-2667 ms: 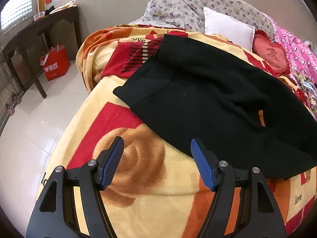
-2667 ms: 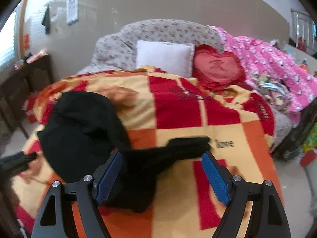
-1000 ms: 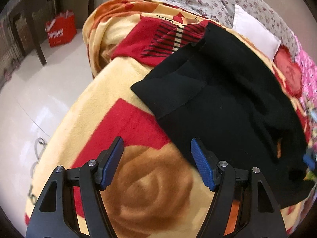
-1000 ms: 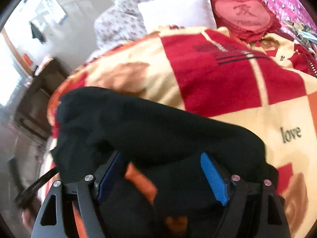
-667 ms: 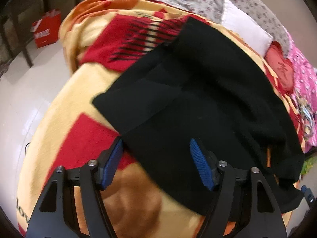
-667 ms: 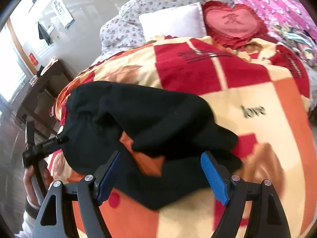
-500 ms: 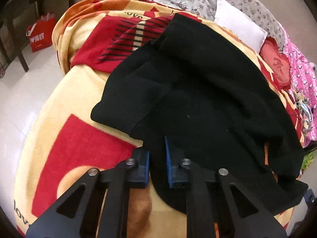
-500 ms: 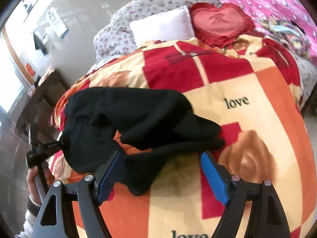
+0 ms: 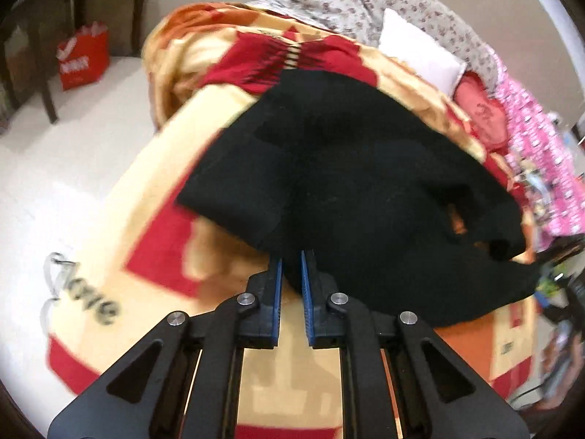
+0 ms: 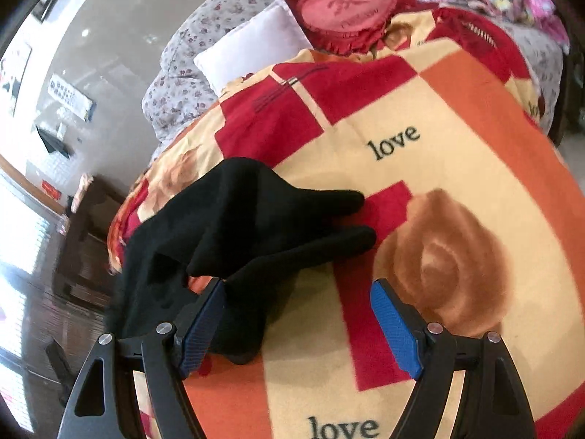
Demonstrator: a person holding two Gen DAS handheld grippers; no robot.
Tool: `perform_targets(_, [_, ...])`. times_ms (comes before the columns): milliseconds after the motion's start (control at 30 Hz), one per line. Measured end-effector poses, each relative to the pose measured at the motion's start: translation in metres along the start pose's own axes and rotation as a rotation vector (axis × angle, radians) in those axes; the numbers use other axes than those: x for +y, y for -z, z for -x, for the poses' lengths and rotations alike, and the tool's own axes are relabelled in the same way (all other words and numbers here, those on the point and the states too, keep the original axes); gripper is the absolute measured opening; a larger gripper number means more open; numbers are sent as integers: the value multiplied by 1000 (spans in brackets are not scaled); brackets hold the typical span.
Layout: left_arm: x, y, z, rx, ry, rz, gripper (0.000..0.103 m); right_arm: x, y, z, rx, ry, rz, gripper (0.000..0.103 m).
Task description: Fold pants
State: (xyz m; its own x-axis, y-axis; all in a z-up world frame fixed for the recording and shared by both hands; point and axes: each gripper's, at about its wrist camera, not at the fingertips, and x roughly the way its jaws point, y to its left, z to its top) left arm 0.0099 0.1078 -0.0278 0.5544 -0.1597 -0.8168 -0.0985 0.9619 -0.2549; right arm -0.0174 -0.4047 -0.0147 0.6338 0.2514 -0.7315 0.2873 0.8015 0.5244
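Black pants (image 9: 358,168) lie crumpled on a red, orange and cream blanket (image 9: 153,197) on a bed. My left gripper (image 9: 291,270) is shut on the near edge of the pants at their waist end. In the right wrist view the pants (image 10: 234,226) lie left of centre with two leg ends pointing right. My right gripper (image 10: 298,322) is open and empty, its left finger (image 10: 203,325) over the near edge of the pants, its right finger (image 10: 393,325) over bare blanket.
A white pillow (image 9: 420,55), a red heart cushion (image 10: 351,7) and a flowered quilt (image 9: 365,3) lie at the bed's head. Pink bedding (image 9: 541,153) lies at the right. A dark table (image 9: 55,11) and a red bag (image 9: 84,58) stand on the white floor left.
My left gripper moved onto the pants' edge and closed on it, and the cloth has bunched up. My right gripper stayed open and swung right along the legs.
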Motion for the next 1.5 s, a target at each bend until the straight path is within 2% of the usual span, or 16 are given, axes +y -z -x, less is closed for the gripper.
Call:
perform_targets(67, [3,0,6,-22,-47,-10,6,-4,-5,-3,-4,-37,-39,80])
perform_targets(200, [7,-4,8,-25,-37,1,6,-13,-21,-28,43,-46,-117,80])
perform_targets(267, [9,1,7,-21,-34,0,6,-17,-26,-43,68,-93,-146,78])
perform_targets(333, [11,3,4,-4,-12,20,6,-16,-26,-52,56,-140,-133,48])
perform_targets(467, [11,4,-3,22,14,62,6,-3,-21,-45,5,-128,-32,15])
perform_targets(600, [7,2,-5,31,23,57,6,17,-8,13,-173,-22,131,8])
perform_targets(700, [6,2,-7,36,24,60,6,26,9,59,-287,75,235,6])
perform_targets(767, [3,2,-9,39,25,60,6,24,24,71,-276,116,282,6])
perform_targets(800, [2,3,-10,42,25,56,6,20,28,67,-233,132,286,6])
perform_targets(933, [-5,5,-9,47,20,27,6,-10,49,34,76,254,289,6])
perform_targets(967, [-8,5,-8,44,19,16,6,-19,50,35,100,248,250,7])
perform_targets(1033, [-10,5,-6,42,12,0,6,-31,47,47,72,234,174,10])
perform_targets(1167, [-6,4,-7,60,6,14,22,-15,32,72,-98,301,188,14])
perform_targets(1333, [15,5,-7,57,-12,95,41,43,25,50,-88,131,325,18])
perform_targets(1400, [25,5,-8,48,-11,150,57,67,29,27,-54,55,404,23])
perform_targets(1500, [36,3,-14,36,-21,218,60,97,38,-25,24,-17,480,25])
